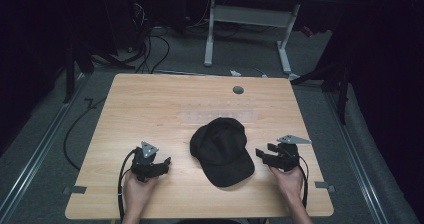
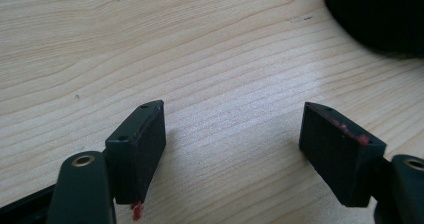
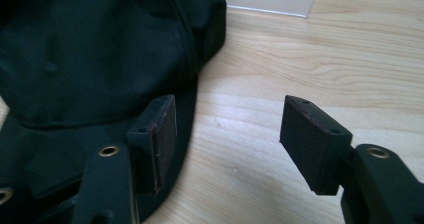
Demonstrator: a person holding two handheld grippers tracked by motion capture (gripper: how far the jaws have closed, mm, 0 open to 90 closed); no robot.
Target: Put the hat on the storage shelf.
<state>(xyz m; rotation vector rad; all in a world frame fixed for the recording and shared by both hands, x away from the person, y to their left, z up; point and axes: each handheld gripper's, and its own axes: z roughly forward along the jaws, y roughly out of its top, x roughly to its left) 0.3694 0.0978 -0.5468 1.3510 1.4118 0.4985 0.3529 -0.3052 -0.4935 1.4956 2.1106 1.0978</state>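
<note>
A plain black cap (image 1: 222,150) lies on the light wood-grain surface (image 1: 150,109), flanked by two black hand-held grippers whose pads (image 2: 345,149) carry small red flecks, each topped by a grey plate (image 1: 148,149).

A cap (image 1: 221,150) lies on the table (image 1: 150,109), toward the near edge and a little right of the middle, its brim toward the person. The left tool (image 1: 162,165) rests on the table well left of the cap; the right tool (image 1: 261,154) sits just beside the brim's right edge. Behind the cap lies what seems a clear flat sheet (image 1: 217,116), and farther back a round grommet (image 1: 238,90).
</note>
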